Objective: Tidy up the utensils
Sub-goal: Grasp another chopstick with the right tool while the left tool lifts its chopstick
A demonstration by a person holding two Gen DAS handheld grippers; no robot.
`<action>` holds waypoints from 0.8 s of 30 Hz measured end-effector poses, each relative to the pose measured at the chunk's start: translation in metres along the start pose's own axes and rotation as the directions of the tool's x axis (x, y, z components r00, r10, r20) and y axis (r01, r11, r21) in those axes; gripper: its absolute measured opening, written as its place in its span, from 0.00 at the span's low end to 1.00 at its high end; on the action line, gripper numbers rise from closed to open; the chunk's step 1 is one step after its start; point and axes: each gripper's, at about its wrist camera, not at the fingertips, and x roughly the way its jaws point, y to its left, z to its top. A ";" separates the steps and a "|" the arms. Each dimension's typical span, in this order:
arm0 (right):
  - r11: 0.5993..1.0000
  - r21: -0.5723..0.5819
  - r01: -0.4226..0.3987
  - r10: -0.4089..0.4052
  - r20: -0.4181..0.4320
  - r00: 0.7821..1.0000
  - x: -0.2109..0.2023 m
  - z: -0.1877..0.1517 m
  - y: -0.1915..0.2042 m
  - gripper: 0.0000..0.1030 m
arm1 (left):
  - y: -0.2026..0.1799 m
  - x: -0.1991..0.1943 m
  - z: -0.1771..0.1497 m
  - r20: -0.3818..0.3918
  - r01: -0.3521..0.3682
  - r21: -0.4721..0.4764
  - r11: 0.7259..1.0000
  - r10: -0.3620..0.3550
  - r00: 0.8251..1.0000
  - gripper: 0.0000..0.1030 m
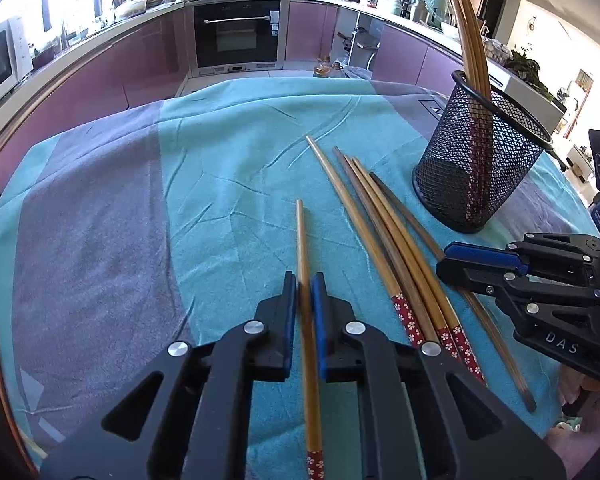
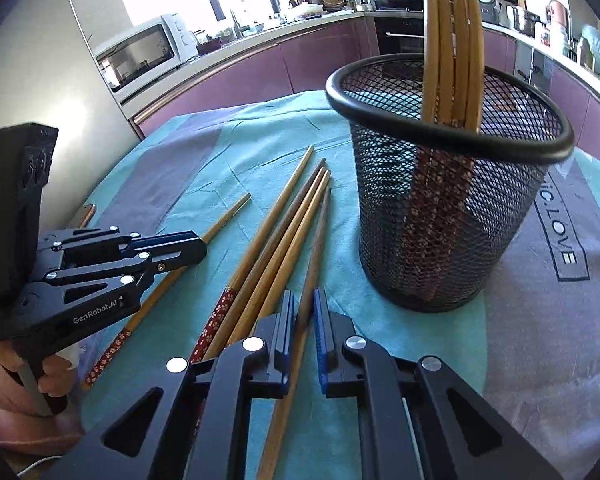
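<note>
Left tool (image 1: pixel 304 292) pinches a slender bamboo chopstick (image 1: pixel 302 240) lying alone on the teal terry cloth (image 1: pixel 220 160); right tool (image 2: pixel 302 308) clamps a darker chopstick (image 2: pixel 318 248) beside three loose ones, near the round black mesh holder (image 2: pixel 440 220) of upright chopsticks.

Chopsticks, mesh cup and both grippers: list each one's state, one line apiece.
Left gripper: shut on a single light bamboo chopstick lying on the cloth.
Right gripper: shut on a dark brown wooden chopstick, still on the cloth.
Four loose bamboo chopsticks: lying side by side on the teal cloth.
Black wire-mesh cup: upright, four chopsticks standing inside.
</note>
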 end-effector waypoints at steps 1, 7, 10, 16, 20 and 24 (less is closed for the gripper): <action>1.000 -0.002 -0.001 0.001 0.001 1.000 0.001 0.001 0.001 0.09 | 0.000 0.001 0.001 0.001 -0.002 0.001 1.000 0.002 1.000 0.09; 0.999 0.025 -0.035 0.035 0.015 0.999 -0.004 -0.003 -0.005 0.07 | -0.001 0.000 0.002 0.002 -0.004 -0.020 1.000 0.004 1.000 0.07; 0.998 0.021 -0.058 0.058 0.032 0.998 -0.011 -0.005 -0.005 0.06 | 0.002 -0.003 0.001 0.007 0.002 -0.030 1.000 -0.002 1.000 0.07; 0.994 0.007 -0.105 0.105 0.083 0.991 -0.031 -0.003 -0.001 0.06 | 0.003 -0.019 0.003 0.042 0.033 -0.028 0.999 -0.032 0.999 0.07; 0.992 -0.007 -0.123 0.123 0.127 0.984 -0.048 -0.002 -0.001 0.06 | 0.005 -0.036 0.006 0.075 0.079 -0.037 0.996 -0.076 0.994 0.07; 0.991 -0.015 -0.132 0.132 0.165 0.977 -0.063 0.000 -0.002 0.06 | 0.006 -0.054 0.010 0.114 0.115 -0.042 0.993 -0.109 0.987 0.07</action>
